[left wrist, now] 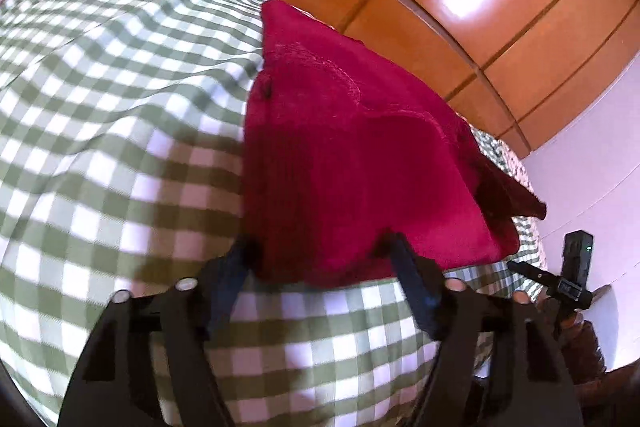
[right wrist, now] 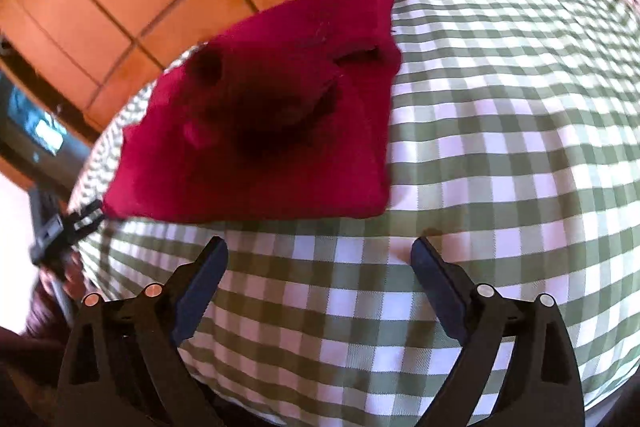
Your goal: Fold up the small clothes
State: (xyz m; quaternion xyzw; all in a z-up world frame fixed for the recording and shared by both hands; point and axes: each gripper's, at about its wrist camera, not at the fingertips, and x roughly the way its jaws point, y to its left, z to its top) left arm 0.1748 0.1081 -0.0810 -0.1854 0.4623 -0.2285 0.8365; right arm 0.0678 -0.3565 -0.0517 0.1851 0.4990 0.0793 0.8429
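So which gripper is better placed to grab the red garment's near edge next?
Left. The left gripper has its open fingertips at the red garment's near edge; the right gripper hangs open over bare checked cloth.

cloth: green-white check, spread over left and centre | wardrobe: orange wood, seen across top | wall: white, seen at right edge
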